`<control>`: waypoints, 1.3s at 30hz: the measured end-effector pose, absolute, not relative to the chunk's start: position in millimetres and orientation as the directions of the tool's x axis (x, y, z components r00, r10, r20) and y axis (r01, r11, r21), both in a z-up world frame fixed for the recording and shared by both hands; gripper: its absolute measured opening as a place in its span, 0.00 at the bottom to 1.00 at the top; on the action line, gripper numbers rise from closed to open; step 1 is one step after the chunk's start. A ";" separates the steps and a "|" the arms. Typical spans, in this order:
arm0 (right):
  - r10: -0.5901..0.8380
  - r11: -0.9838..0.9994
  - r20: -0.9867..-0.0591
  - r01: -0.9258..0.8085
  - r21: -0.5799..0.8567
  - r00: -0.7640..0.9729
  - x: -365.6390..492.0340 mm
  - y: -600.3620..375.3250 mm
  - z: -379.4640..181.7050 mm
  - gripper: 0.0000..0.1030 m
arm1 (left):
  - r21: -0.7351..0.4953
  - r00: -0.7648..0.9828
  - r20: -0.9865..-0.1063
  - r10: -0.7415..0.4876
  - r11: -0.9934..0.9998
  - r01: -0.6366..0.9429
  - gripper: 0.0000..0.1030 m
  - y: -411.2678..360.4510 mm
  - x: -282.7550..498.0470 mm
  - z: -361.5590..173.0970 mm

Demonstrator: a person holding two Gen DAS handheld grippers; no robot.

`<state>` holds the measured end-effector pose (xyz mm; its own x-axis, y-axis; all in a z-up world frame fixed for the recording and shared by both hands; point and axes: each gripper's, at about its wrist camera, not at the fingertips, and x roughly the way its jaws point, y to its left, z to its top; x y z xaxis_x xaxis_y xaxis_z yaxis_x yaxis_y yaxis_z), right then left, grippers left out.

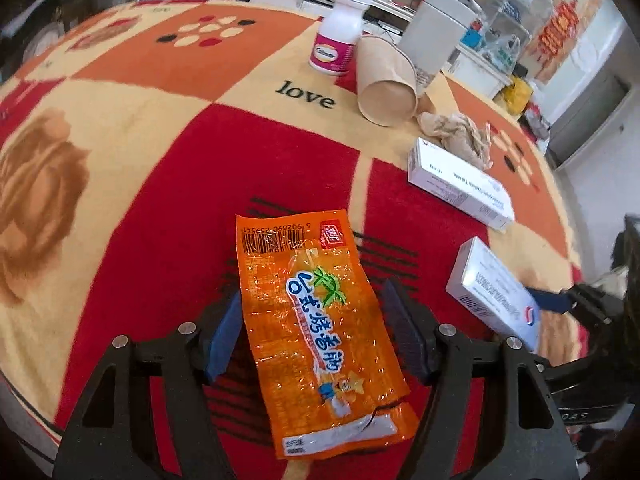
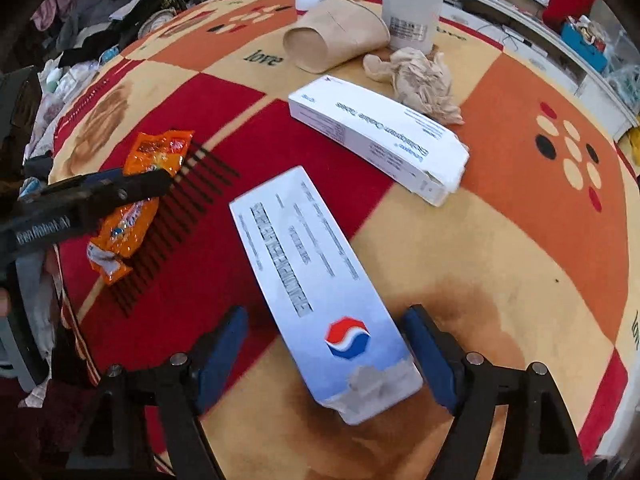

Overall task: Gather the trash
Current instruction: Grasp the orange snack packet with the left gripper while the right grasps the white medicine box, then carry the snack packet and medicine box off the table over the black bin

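**Two tools poised over trash**

Left wrist view: left tool [image 1: 312, 332] released, straddling the orange wrapper [image 1: 316, 320] on the desk [image 1: 120, 152]; close squarely.

Right wrist view: right tool [image 2: 324, 360] released around the white box [image 2: 320, 292], at 6 o'clock; centre before clenching.

The cloth [image 1: 140, 128] was red, orange and cream checks. The wrapper [image 1: 316, 316] was orange. The box [image 2: 320, 280] was white with a red-blue emblem.
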<state>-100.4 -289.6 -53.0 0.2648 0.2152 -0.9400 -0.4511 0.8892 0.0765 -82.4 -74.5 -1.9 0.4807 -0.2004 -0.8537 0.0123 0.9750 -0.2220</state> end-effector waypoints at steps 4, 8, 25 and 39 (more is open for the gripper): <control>0.214 0.892 -0.928 -0.448 0.058 0.305 -96.8 -282.5 -54.6 0.77 | -0.178 0.490 -0.853 -0.182 0.983 0.055 0.67 -84.2 -81.4 -5.2; 0.226 0.898 -0.909 -0.435 0.056 0.349 -98.3 -284.5 -55.4 0.61 | -0.133 0.497 -0.849 -0.180 0.983 0.130 0.65 -91.3 -86.0 -7.4; 0.225 0.926 -0.884 -0.371 0.064 0.411 -139.8 -336.0 -29.9 0.49 | -0.291 0.429 -0.814 -0.392 0.914 0.284 0.44 -131.8 -115.0 21.7; 0.139 0.964 -0.893 -0.267 0.022 0.429 -172.9 -404.7 -28.5 0.49 | -0.312 0.359 -0.812 -0.461 0.861 0.402 0.44 -212.5 -122.0 23.7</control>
